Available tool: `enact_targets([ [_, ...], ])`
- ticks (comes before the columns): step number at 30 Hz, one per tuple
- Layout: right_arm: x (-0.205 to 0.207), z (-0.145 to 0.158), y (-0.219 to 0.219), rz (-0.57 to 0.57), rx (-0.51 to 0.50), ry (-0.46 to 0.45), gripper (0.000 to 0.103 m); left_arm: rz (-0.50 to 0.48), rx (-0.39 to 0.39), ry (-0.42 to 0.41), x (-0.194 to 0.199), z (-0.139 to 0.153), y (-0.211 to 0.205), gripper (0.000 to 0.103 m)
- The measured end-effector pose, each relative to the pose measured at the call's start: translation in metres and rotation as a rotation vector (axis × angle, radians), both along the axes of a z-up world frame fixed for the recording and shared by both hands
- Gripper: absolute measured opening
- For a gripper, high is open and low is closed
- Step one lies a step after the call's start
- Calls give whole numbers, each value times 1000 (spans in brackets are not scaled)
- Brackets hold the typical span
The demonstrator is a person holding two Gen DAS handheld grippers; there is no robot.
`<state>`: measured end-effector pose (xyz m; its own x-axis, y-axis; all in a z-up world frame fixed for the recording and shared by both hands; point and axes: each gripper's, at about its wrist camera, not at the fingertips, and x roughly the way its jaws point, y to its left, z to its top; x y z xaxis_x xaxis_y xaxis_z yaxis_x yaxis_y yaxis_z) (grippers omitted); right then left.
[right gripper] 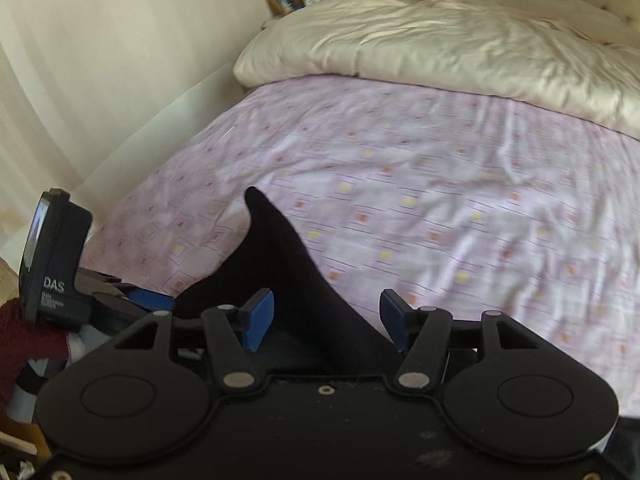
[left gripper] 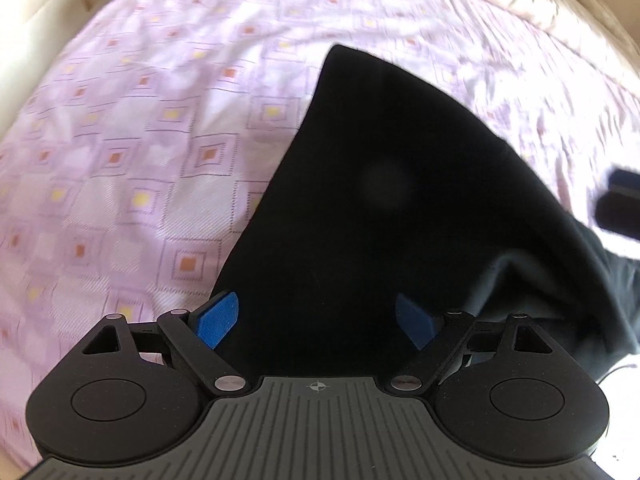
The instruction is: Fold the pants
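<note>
Black soft-cloth pants [left gripper: 384, 184] spread on the bed, one long dark panel tapering to a point far out over the sheet and a rumpled fold bunched toward the right edge of the left wrist view. Same garment in the right wrist view [right gripper: 280, 272], rising in a narrow peak between the fingers there. Not yet folded by the look of it: loosely laid and partly creased.

Left gripper [left gripper: 318, 322] low over the near end of the cloth, blue pads [left gripper: 218, 320] spread wide, nothing pinched. Right gripper [right gripper: 326, 320] likewise wide apart, dark cloth lying between and under the pads but not clamped. Probably the opening step: reaching for a first hold at the near end. Next move calls for closing each pair of pads on an edge, lifting evenly, and drawing the cloth flat before doubling it over; care needed with the bunched fold at right, likely to drag.

Beneath, a pale lilac bedsheet with small orange and yellow squares [left gripper: 160, 128]. Farther up the bed, a cream crumpled duvet [right gripper: 460, 40]. At the left of the right wrist view, the other tool's black housing with a white label [right gripper: 54, 284]: "DAS" legible, smaller lines below too blurred to read. No other writing readable.
</note>
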<state>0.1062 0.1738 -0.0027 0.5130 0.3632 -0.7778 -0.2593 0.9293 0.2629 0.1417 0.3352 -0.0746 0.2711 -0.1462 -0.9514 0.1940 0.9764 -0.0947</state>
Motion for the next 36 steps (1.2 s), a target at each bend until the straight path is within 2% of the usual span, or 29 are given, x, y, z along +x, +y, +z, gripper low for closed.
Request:
enact_targets([
  [4,33,-16,36,34,-46,33,63,-33,20,22,6,-13,4,86],
  [8,63,-40,55,89,-110,78,62,-26,31,19,9,-20,10,87],
  [9,68,-45,60,103,-125,88,59,-19,23,26,10,-21,13,87],
  [10,76,-52,62,119,-134,102,34,-10,11,29,10,-22,16,87],
  [11,79,-56,64,132,-137,115,12,-5,4,30,10,-22,18,87],
  [12,82,-60,65,143,-145,143,9,-3,-3,30,9,-21,19,87],
  [14,82,-57,64,151,-128,141,8,7,-14,17,7,-17,24,87],
  [16,76,-38,61,137,-112,77,8,63,-38,-8,2,-7,37,86],
  [20,48,17,49,128,-29,-69,8,263,-112,-43,-14,10,83,86],
  [23,9,31,57,213,-23,-95,8,401,-118,-51,-28,15,119,86],
  [26,-31,13,77,327,-54,-43,8,447,-96,-45,-39,16,141,86],
  [28,-52,-8,93,386,-66,19,8,446,-74,-46,-44,16,150,86],
  [30,-69,-28,109,451,-124,32,9,434,-58,-47,-50,17,154,86],
  [33,-75,-46,118,462,-124,80,9,424,-65,-67,-53,25,152,86],
  [36,-74,-54,118,463,-123,105,9,386,-69,-102,-45,36,133,86],
])
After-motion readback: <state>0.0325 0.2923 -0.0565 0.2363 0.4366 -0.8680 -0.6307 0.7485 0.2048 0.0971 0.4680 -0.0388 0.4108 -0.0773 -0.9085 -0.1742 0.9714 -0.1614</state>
